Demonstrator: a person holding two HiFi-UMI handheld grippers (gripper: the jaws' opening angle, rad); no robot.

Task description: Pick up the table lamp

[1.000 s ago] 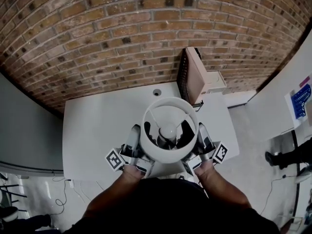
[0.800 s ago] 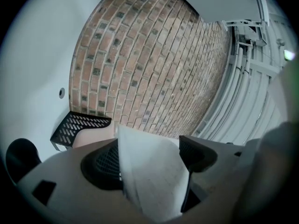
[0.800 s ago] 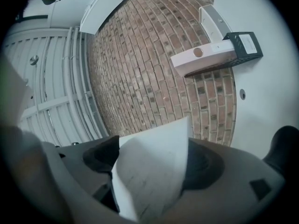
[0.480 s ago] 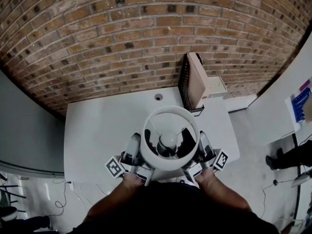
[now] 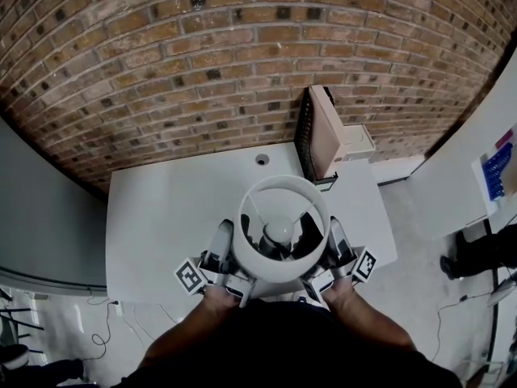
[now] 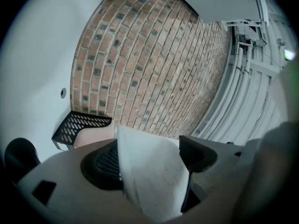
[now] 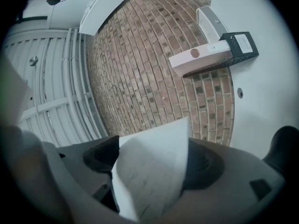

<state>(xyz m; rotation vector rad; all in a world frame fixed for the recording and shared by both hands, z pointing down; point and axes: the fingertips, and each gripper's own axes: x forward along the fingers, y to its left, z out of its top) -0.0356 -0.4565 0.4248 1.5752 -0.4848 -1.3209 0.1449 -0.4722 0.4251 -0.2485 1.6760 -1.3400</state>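
Pinching lamp (image 5: 279, 233), both grippers (image 5: 222, 242) (image 5: 336, 239) tilted upward

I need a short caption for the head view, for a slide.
Left tongs and right tongs grip the white table lamp by its shade, at a white table.

The table lamp (image 5: 275, 275) is white and stands upright, its round shade (image 5: 241, 217) open at the top, so you look straight down past thin wire spokes to the pale bulb (image 5: 279, 233) at the middle, with the base hidden underneath. It sits between the two grippers: the left gripper (image 5: 224, 234) has its jaws closed on the shade's wall at one side, and the right gripper (image 5: 334, 231) has its jaws closed on the opposite side. Seen along either pair of jaws, that wall is a pale, slightly slanted sheet filling the gap between the pads and rising past their tips.
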